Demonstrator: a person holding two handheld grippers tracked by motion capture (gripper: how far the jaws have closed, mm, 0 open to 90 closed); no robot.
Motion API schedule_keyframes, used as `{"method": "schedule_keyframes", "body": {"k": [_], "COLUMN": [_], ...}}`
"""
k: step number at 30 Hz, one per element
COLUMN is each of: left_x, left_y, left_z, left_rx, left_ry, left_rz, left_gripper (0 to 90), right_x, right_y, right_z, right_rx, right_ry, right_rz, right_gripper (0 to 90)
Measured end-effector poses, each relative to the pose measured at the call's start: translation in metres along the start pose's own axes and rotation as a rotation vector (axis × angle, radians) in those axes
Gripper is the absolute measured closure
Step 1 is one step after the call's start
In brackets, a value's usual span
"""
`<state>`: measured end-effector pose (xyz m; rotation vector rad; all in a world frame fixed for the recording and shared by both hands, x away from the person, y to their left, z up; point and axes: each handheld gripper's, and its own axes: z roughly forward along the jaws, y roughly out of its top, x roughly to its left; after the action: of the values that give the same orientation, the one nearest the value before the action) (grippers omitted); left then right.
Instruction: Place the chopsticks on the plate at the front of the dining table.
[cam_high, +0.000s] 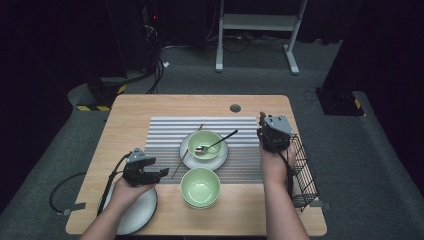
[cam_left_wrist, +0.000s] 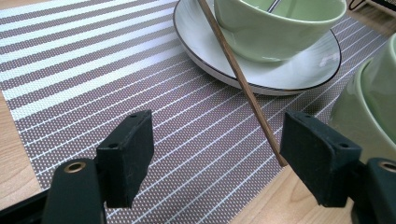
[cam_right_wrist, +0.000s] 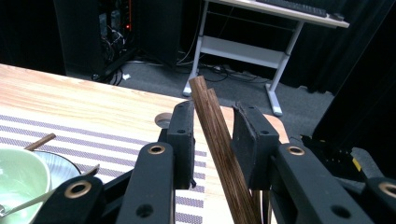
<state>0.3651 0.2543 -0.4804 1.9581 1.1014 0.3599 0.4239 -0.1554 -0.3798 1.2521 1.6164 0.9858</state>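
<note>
wooden table (cam_high: 130, 107) with striped placemat (cam_left_wrist: 70, 70): left gripper (cam_left_wrist: 217, 154), jaws open, flanks the near tip of a chopstick (cam_left_wrist: 243, 86) whose long axis leans on the saucer (cam_left_wrist: 299, 74) ahead; right gripper (cam_right_wrist: 212, 140) loosely brackets upright wooden chopsticks (cam_right_wrist: 215, 135) beside the wire basket (cam_high: 305, 175).

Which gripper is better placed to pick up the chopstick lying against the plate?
Left. The left gripper is open right at the chopstick, whose near end lies by one jaw. The right gripper sits by the wire basket with a wooden stick between its jaws.
</note>
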Motion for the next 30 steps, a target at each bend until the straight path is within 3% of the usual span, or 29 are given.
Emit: {"method": "schedule_keyframes", "body": {"k": [13, 30], "left_x": [-0.004, -0.009], "left_y": [0.0, 0.003], "left_z": [0.002, 0.002], "left_rx": [0.007, -0.001], "left_ry": [-0.008, -0.022], "left_rz": [0.004, 0.001], "left_gripper": [26.7, 28.3], "right_x": [-0.002, -0.008], "right_y": [-0.001, -0.001], "right_z": [-0.004, -0.034], "right_rx": [-0.003, -0.048], "right_ry": [0.003, 0.012], "right_rz": [-0.019, -0.076], "right_gripper": [76.3, 78.1]}}
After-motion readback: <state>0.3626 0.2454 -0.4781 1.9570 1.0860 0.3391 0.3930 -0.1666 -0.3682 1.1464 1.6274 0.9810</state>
